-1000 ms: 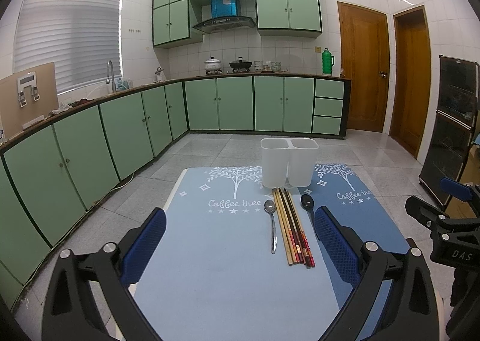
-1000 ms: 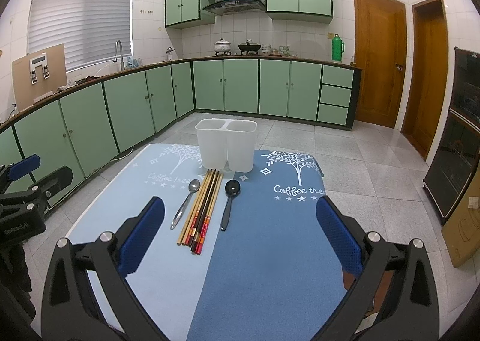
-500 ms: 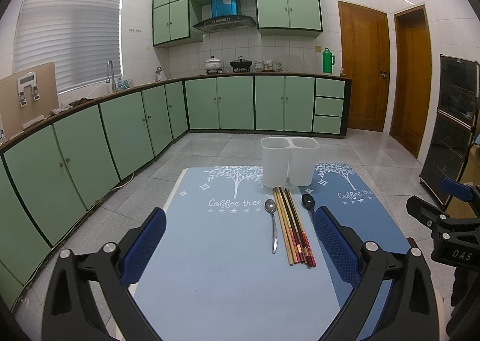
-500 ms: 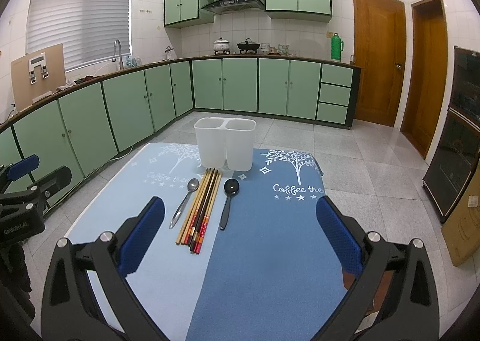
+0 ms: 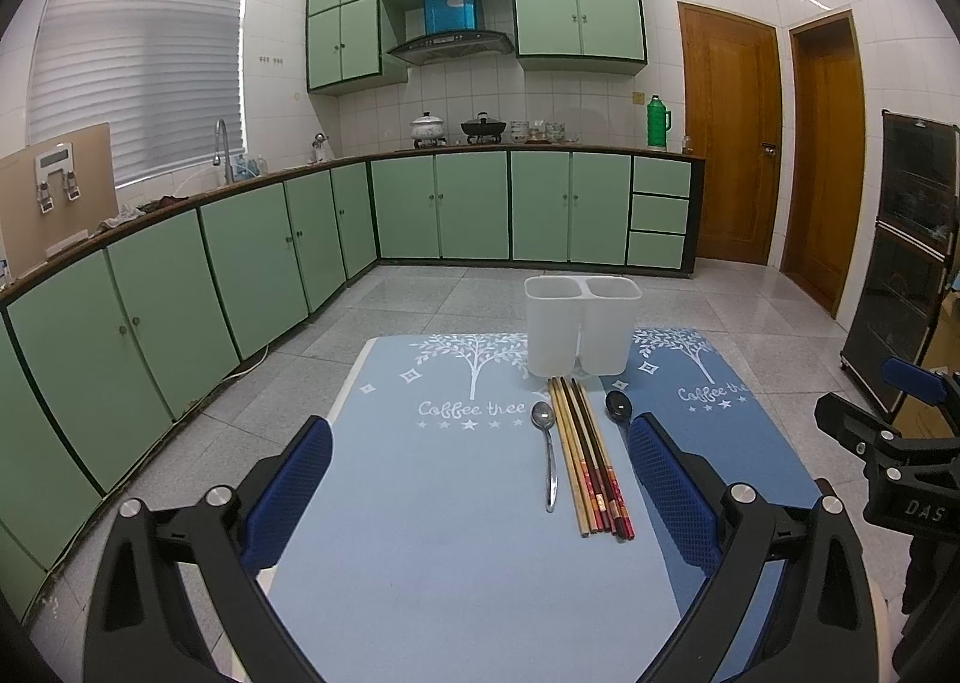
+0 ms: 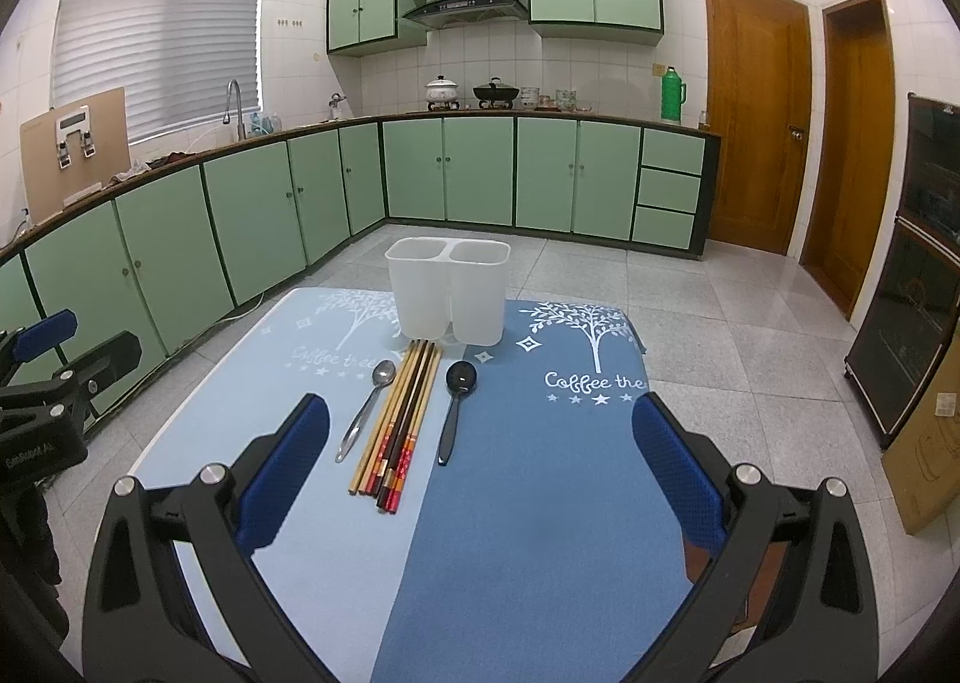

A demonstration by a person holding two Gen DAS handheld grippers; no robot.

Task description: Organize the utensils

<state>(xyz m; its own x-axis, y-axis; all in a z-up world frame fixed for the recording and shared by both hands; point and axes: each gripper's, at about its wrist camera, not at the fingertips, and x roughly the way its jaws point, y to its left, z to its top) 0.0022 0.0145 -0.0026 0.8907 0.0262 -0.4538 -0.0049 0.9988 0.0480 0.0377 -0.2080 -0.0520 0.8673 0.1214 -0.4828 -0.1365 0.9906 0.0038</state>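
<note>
Nothing's really changed since a second ago: my left gripper [image 5: 480,485] and right gripper [image 6: 480,461] still hover wide apart, empty. Chopsticks [image 6: 399,422] lie between both spoons before the white holder [image 6: 447,290]. Black spoon [image 5: 618,404] is partly hidden from my left camera.

1. Two-tone blue table mat [image 6: 540,503], light on one half and dark on the other, printed with white trees, stars and lettering.
2. Translucent white plastic twin-compartment holder [image 6: 447,287].
3. Tan, brown and red-patterned wooden chopsticks [image 6: 399,419].
4. Shiny silver metal spoon [image 6: 366,407]; glossy black plastic spoon [image 6: 456,401].
</note>
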